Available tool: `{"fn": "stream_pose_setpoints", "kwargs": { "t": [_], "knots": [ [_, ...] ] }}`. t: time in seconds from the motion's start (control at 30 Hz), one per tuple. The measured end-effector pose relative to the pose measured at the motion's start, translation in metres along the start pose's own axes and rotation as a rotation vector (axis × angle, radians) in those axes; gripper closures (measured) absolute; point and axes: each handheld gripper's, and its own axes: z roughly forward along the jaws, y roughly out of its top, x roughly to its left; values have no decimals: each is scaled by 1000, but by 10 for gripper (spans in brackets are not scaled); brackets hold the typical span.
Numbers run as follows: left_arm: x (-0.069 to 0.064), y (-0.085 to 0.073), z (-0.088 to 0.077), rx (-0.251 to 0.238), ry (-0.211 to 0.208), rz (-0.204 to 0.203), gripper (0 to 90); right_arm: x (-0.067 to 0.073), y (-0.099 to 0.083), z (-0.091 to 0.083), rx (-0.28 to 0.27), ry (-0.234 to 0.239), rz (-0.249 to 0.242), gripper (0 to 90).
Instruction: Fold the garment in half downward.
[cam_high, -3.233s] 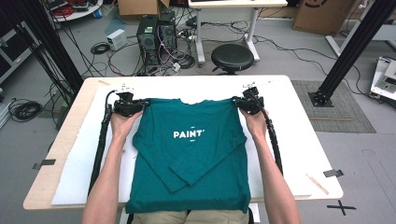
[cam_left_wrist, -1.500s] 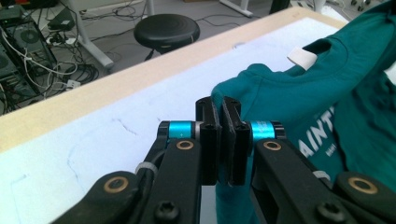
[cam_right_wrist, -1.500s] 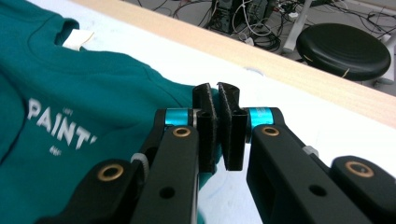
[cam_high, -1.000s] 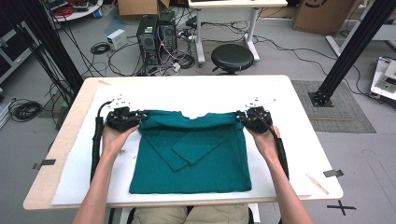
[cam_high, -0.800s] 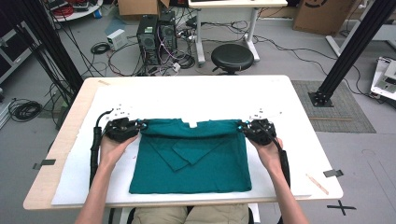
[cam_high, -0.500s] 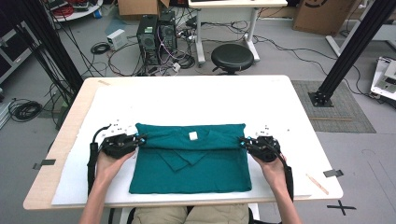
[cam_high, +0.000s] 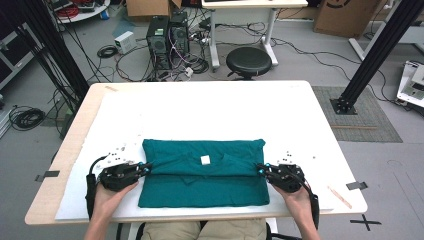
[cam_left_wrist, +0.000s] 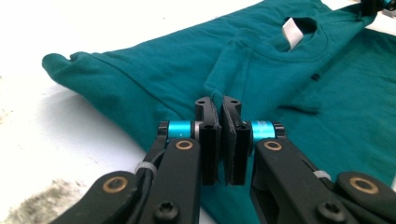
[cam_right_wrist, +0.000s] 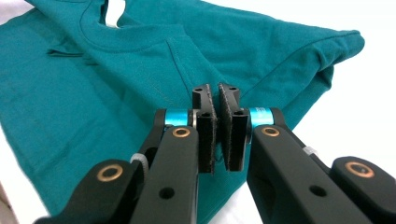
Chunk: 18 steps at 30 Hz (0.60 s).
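A teal shirt (cam_high: 200, 190) lies folded into a wide rectangle on the white table (cam_high: 210, 110), near its front edge. Its upper half is doubled over toward the person, with the white neck label (cam_high: 205, 160) facing up. My left gripper (cam_high: 145, 168) is shut on the folded-over layer at the shirt's left side, and my right gripper (cam_high: 260, 170) is shut on it at the right side. In the left gripper view the pads (cam_left_wrist: 223, 105) pinch a teal fabric edge of the shirt (cam_left_wrist: 116, 79). In the right gripper view the pads (cam_right_wrist: 215, 93) close on a seam of the shirt (cam_right_wrist: 70, 107).
The bare white table top stretches beyond the shirt to the far edge. Black tape marks (cam_high: 359, 185) sit at the table's side edges, and a thin stick (cam_high: 339, 196) lies front right. On the floor behind stand a stool (cam_high: 248, 59) and computer towers (cam_high: 167, 37).
Both grippers have come toward the person and lower, drawing the shirt's collar edge with them. The upper half now lies folded over the lower half.
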Motion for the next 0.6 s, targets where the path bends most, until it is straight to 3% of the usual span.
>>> {"fn": "stream_pose_setpoints", "kwargs": {
  "t": [0.23, 0.6],
  "knots": [
    [-3, -11, 1, 30, -9, -11, 858, 3, -9, -2, 21, 14, 16, 867],
    [-7, -10, -2, 53, -18, -9, 857, 5, -12, -3, 37, 19, 27, 867]
  ]
}}
